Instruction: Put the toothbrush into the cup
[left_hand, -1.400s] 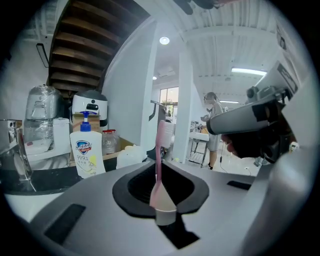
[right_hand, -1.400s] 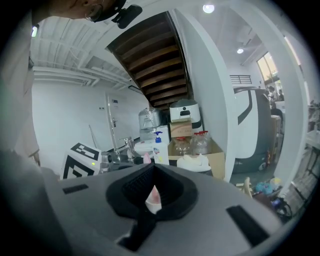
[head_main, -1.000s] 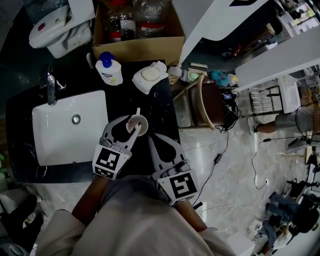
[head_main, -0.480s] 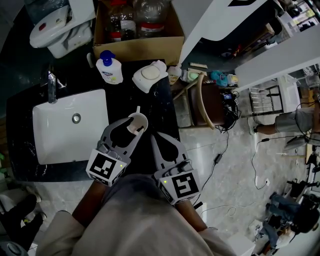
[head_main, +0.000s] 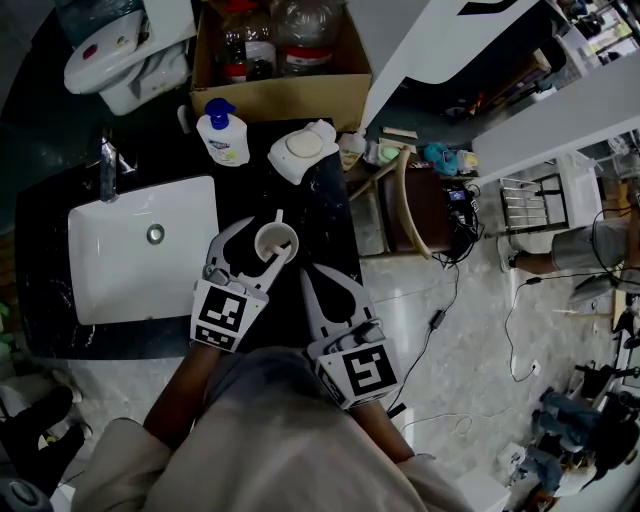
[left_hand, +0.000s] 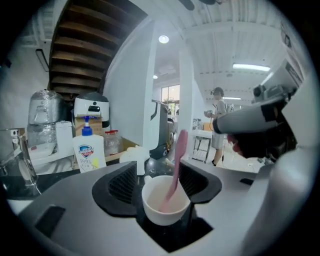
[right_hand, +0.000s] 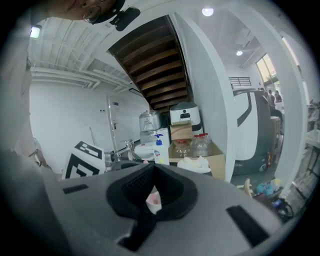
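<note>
A white cup (head_main: 275, 240) stands on the black counter (head_main: 325, 215) to the right of the sink. In the left gripper view a pink toothbrush (left_hand: 176, 160) leans upright inside the cup (left_hand: 165, 200). My left gripper (head_main: 265, 240) straddles the cup, and its jaws are opening. The cup sits between the pads (left_hand: 121, 184) with a small gap on each side. My right gripper (head_main: 309, 273) rests just right of the cup, shut with nothing in it. Through the right gripper (right_hand: 152, 170) a sliver of the cup (right_hand: 154, 199) shows.
A white sink basin (head_main: 140, 260) with a faucet (head_main: 105, 165) lies to the left. Behind the cup stand a soap pump bottle (head_main: 222, 135), a white dish (head_main: 300, 148) and a cardboard box (head_main: 280, 95) holding bottles. The counter's edge drops off at the right beside a wooden chair (head_main: 405, 200).
My left gripper's jaws have spread away from the cup, which now stands level on the counter with the toothbrush in it. My right gripper has not moved.
</note>
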